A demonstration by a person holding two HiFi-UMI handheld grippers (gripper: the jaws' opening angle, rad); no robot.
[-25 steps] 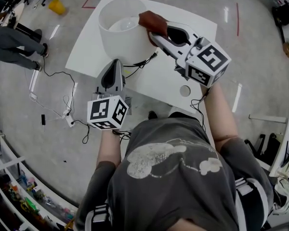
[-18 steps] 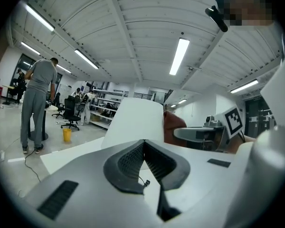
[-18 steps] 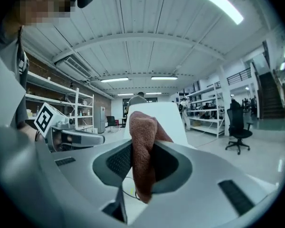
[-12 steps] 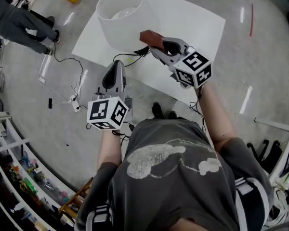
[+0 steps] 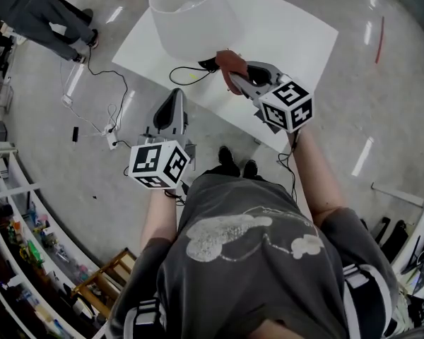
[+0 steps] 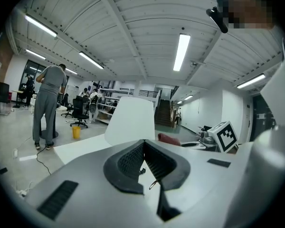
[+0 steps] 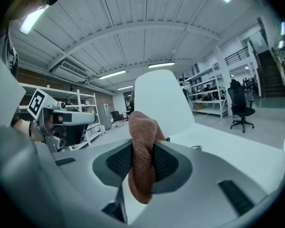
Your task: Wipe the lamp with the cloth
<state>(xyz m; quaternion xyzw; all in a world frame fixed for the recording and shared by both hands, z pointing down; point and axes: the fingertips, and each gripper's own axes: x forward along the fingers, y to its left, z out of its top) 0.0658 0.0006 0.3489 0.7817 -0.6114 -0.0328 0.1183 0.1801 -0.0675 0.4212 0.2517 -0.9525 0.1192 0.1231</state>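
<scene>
A white lamp with a wide shade (image 5: pixel 191 16) stands at the far left of the white table (image 5: pixel 290 34). In the head view my right gripper (image 5: pixel 232 70) is shut on a brown cloth (image 5: pixel 228 60), held over the table's near edge, apart from the shade. The right gripper view shows the cloth (image 7: pixel 141 127) bunched between the jaws, with the lamp (image 7: pixel 164 101) beyond it. My left gripper (image 5: pixel 175 96) hangs off the table's near left side, shut with nothing in it. In the left gripper view the lamp (image 6: pixel 133 120) and cloth (image 6: pixel 168 139) lie ahead of the gripper (image 6: pixel 143 144).
The lamp's black cable (image 5: pixel 187 73) loops on the table by the base. More cables and a power strip (image 5: pixel 109 140) trail on the floor to the left. A person (image 5: pixel 35 13) stands at the far left; shelves (image 5: pixel 28 260) line the near left.
My right gripper has pulled the cloth back from the shade's rim toward the table's near edge. The left gripper has held its place.
</scene>
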